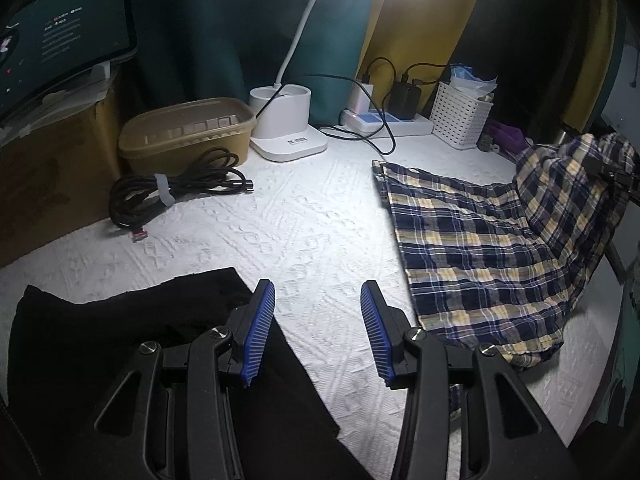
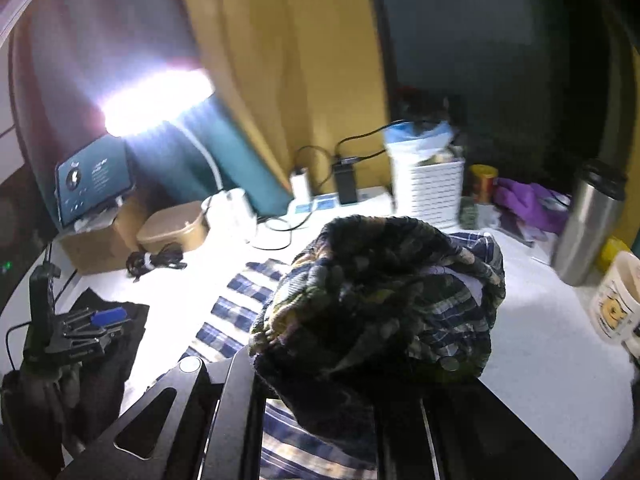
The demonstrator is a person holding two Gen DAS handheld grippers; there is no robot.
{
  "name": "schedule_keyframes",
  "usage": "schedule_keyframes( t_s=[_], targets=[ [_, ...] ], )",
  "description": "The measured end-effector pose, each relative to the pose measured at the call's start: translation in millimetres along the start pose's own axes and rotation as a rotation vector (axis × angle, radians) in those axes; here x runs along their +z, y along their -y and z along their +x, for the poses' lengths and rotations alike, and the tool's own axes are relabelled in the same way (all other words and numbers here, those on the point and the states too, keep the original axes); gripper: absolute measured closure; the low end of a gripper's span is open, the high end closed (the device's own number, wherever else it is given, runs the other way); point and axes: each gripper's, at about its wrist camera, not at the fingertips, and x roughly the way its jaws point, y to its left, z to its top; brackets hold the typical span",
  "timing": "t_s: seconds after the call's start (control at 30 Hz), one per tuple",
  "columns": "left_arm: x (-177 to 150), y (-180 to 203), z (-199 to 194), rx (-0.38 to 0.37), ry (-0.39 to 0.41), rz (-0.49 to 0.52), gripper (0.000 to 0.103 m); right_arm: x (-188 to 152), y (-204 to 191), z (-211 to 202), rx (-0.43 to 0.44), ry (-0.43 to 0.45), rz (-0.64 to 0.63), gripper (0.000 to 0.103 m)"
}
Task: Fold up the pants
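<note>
**Two wrist views over one lit tabletop**

The left wrist camera sits low behind its own blue-padded fingers (image 1: 264, 332), angled down across the white textured cloth (image 1: 304, 216) toward the desk lamp (image 1: 286, 120) and power strip (image 1: 388, 122) at the back. The right wrist camera looks from the opposite side, close behind bunched plaid pants (image 2: 380, 292) that fill its centre. Both views share the lamp, strip, white basket (image 1: 462, 120) and tan container (image 1: 188, 134).
</note>
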Motion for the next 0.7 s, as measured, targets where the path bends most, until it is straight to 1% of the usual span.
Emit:
schedule_keyframes(
  t_s=[0.17, 0.33, 0.43, 0.6, 0.67, 0.7],
  targets=[
    [0, -7, -3, 0.000, 0.006, 0.007, 0.059, -5, -33, 32, 0.034, -0.062, -0.056, 0.092],
    [-2, -13, -4, 0.001, 0.004, 0.006, 0.059, -26, -76, 72, 0.043, -0.162, -0.143, 0.092],
    [-4, -16, -4, -0.001, 0.002, 0.003, 0.059, -36, -92, 88, 0.039, -0.202, -0.175, 0.092],
    [-6, -16, -8, -0.001, 0.000, 0.000, 0.059, -45, -103, 104, 0.027, -0.252, -0.217, 0.091],
    [-6, -16, -8, 0.003, -0.003, -0.003, 0.059, -47, -104, 104, 0.024, -0.246, -0.242, 0.088],
    [-6, -16, -8, 0.006, -0.003, -0.004, 0.059, -47, -104, 103, 0.042, -0.240, -0.244, 0.079]
  ],
)
